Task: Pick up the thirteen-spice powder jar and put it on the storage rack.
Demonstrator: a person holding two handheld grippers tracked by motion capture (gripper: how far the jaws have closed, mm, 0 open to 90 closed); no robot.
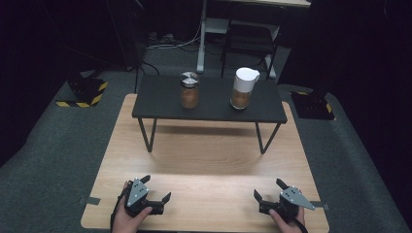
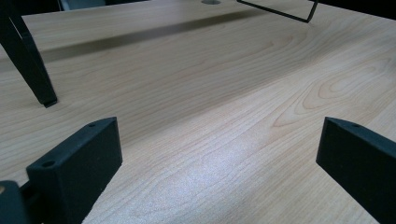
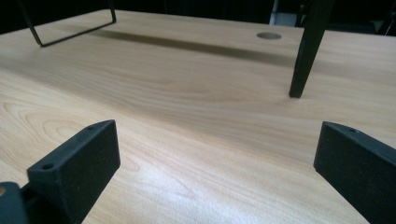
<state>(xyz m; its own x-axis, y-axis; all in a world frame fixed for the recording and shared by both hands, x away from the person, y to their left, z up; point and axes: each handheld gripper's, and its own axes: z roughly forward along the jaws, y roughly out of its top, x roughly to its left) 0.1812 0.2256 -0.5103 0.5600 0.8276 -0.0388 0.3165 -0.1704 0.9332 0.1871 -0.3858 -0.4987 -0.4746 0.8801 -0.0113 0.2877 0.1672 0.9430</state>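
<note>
Your left gripper (image 1: 156, 188) sits low at about 7 o'clock on the wooden table (image 1: 209, 160), jaws spread wide with nothing between them. Your right gripper (image 1: 267, 189) mirrors it at about 5 o'clock, equally wide apart and empty. Up at 12 o'clock a black shelf (image 1: 160, 104) stands on thin legs; on it, well apart from both grippers, a jar (image 1: 189, 90) with a metal lid stands at 11 o'clock and a white-lidded jug (image 1: 243, 88) at 1 o'clock.
</note>
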